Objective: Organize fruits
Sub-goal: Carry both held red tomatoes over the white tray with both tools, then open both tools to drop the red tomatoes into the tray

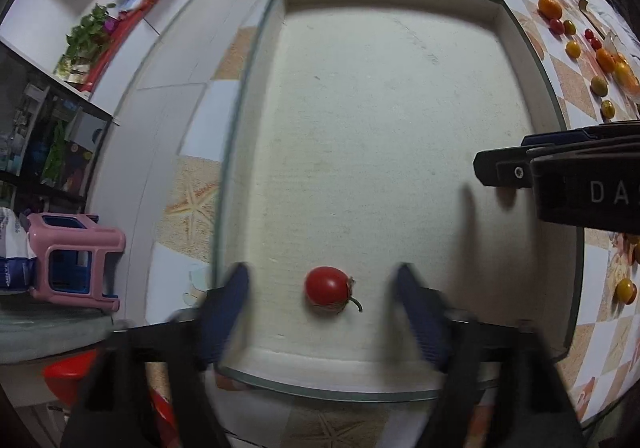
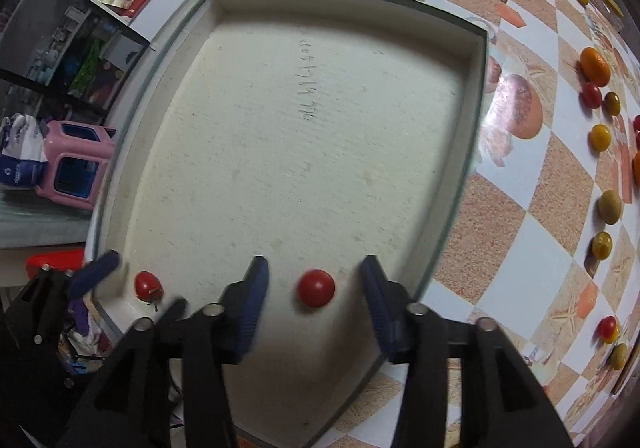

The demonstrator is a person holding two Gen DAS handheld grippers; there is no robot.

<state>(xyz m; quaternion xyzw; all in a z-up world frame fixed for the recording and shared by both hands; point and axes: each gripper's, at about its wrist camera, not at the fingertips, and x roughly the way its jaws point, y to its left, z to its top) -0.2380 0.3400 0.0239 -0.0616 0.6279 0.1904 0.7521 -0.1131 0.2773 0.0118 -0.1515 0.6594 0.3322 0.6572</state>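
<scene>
1. Both hand-held grippers are hovering over the white tray (image 2: 478, 59), pointing steeply down. This looks like the drop-off step of sorting the fruits.
2. The left hand-held gripper (image 1: 322, 302) is standing open, with a stemmed red cherry tomato (image 1: 327, 286) lying on the tray floor between its fingers, not touched by either pad.
3. The right hand-held gripper (image 2: 314, 298) is also open, and a second red tomato (image 2: 315, 288) is sitting loose between its fingers, at about 3 o'clock from the first one.
4. The rest of the fruit (image 2: 595, 65) is still lying in a line on the checkered worktop (image 2: 500, 224), at 3 o'clock from the tray.
5. My guess for next: lifting clear of the tray without nudging the tomatoes, then swinging towards 3 o'clock for another one.
</scene>
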